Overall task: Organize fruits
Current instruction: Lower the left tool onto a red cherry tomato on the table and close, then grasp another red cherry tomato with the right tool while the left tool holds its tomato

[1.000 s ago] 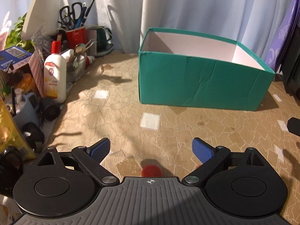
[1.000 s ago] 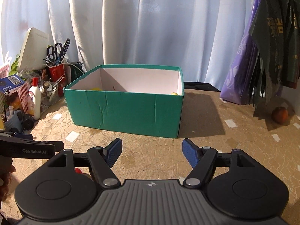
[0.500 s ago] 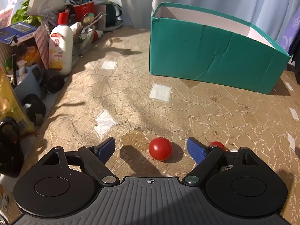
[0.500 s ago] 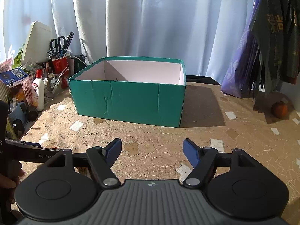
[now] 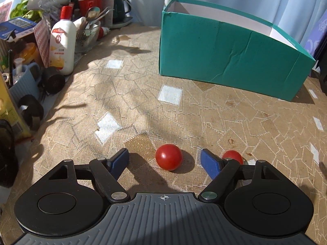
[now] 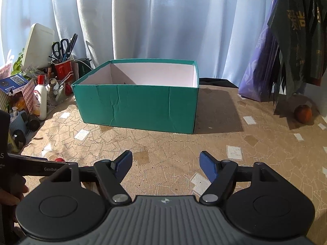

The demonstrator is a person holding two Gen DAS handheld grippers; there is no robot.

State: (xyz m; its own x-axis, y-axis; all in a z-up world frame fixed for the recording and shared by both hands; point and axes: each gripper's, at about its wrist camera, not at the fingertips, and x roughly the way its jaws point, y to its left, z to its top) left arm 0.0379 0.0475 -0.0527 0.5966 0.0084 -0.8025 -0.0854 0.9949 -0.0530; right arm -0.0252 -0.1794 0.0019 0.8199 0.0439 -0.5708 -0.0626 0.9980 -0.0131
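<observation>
Red round cherry tomato between closing left claw pads, untouched; soft, smooth, rolls — pinch gently across middle. Right claw open, empty.

Bright sun through pale curtain, hard shadows across tablecloth, sharp focus, fisheye-bent edges

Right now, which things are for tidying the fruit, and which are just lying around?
For the job:
- tomato between the closing left gripper jaws, not yet touched
- second tomato beside it
- green box
- round fruit, far right
- right gripper, open, empty

Lying about:
- white bottle
- scissors in red cup
- purple bag
</observation>
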